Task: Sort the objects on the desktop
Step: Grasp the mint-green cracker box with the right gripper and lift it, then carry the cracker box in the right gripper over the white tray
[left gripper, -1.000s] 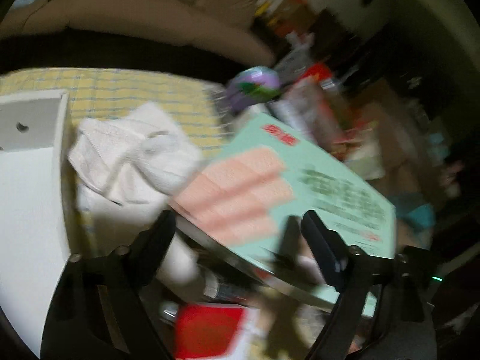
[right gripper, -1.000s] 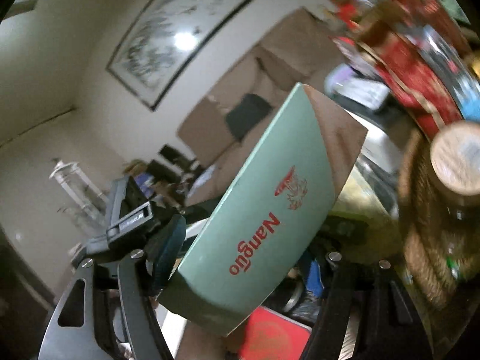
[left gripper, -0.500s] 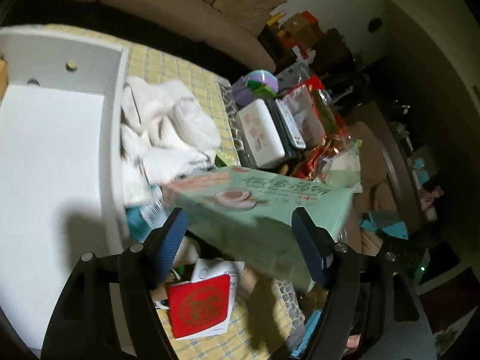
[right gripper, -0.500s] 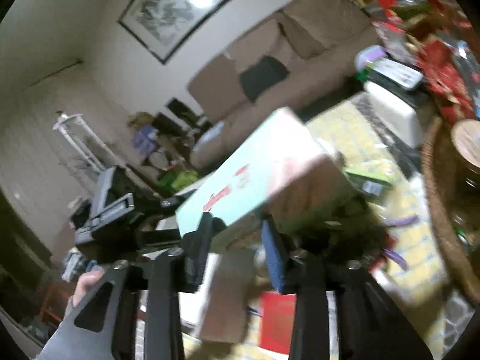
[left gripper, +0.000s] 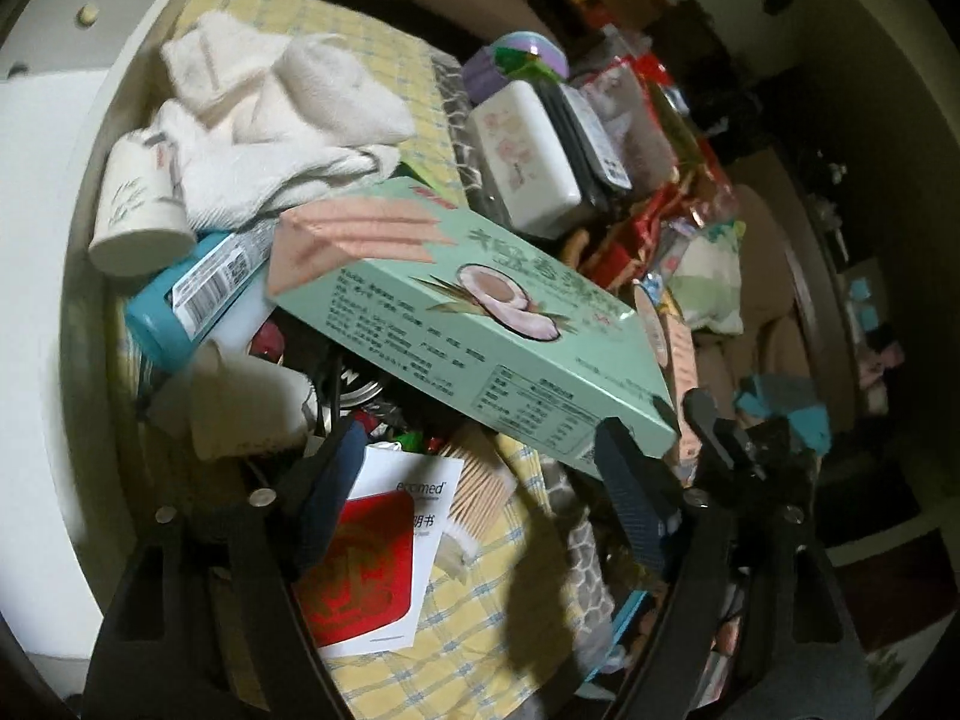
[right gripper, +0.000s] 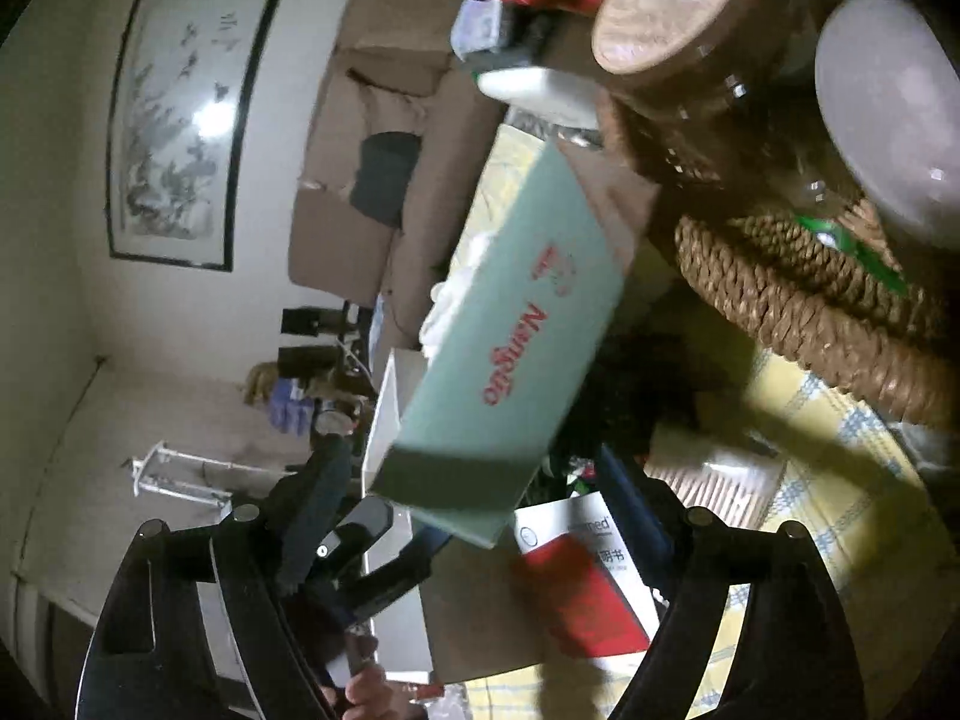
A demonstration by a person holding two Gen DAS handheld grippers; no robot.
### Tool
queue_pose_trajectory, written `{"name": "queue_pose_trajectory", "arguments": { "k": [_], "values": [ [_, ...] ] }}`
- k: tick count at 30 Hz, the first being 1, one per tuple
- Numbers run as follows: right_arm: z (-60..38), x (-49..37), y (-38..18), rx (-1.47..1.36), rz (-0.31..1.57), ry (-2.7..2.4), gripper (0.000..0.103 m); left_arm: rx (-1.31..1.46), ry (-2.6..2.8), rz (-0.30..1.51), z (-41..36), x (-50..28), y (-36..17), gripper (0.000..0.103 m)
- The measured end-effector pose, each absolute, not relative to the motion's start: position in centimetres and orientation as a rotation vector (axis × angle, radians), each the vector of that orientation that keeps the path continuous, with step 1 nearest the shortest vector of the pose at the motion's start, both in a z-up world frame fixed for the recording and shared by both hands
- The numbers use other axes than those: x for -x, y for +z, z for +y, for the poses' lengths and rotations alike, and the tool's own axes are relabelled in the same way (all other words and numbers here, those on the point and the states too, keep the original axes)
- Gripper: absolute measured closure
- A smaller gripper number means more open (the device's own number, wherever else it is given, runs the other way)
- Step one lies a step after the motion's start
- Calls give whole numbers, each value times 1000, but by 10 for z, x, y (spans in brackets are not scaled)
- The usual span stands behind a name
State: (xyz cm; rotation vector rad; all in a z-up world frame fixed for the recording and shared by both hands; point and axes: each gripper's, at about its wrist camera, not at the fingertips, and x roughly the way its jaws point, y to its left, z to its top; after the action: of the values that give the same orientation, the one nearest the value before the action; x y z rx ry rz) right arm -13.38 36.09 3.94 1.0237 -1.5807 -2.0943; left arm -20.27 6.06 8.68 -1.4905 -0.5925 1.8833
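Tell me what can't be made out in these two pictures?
- Left wrist view: the mint-green wafer biscuit box covers the clutter under it.
- Same view: its small print is too blurred to read.
- Right wrist view: whether the right gripper touches the box is unclear.
- Right wrist view: the woven brown basket is cut off by the edge.

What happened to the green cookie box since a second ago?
The right gripper was clamped on the green box half a second ago; now its jaws stand wide apart, seemingly letting go. The box now lies tilted on the clutter. The left gripper stayed open; the white towel and red booklet look unmoved.
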Motion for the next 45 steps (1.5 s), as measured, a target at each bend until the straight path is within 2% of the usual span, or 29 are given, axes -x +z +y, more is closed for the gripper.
{"name": "queue_pose_trajectory", "arguments": {
  "k": [3,5,6,9,13,16,17,18,20,24,27,32,39,45],
  "values": [
    [360,148,34,-1032,-1621,-2078,17,1490,1891,-699,54,205,83,7],
    [359,160,32,-1009,-1673,-2049,19,1501,1869,-817,51,208,79,4],
    [361,160,33,-990,-1673,-2054,37,1513,1858,-871,51,209,75,3],
    [363,162,34,-989,-1610,-2103,42,1550,1832,-979,61,212,64,3],
    [368,159,29,-972,-1639,-2062,45,1586,1765,-1122,77,217,43,3],
    [368,157,28,-980,-1635,-2037,46,1598,1773,-1174,87,222,30,10],
    [368,156,27,-979,-1639,-2023,46,1591,1789,-1198,86,224,27,28],
    [369,156,27,-978,-1643,-2012,46,1597,1797,-1227,86,226,23,34],
    [370,155,26,-978,-1643,-1998,46,1575,1765,-1311,84,226,14,38],
    [372,154,32,-974,-1623,-2006,46,1535,1782,-1290,85,224,19,42],
    [369,147,45,-942,-1581,-2007,46,1465,1819,-1228,85,219,43,44],
    [363,127,89,-834,-1446,-2016,46,1308,1773,-1238,65,200,90,47],
    [303,123,143,-773,-1189,-1954,46,1126,1810,-1315,-23,174,131,47],
    [210,168,146,-943,-1074,-1853,46,1096,1837,-1498,-121,187,109,47]
  ]
}}
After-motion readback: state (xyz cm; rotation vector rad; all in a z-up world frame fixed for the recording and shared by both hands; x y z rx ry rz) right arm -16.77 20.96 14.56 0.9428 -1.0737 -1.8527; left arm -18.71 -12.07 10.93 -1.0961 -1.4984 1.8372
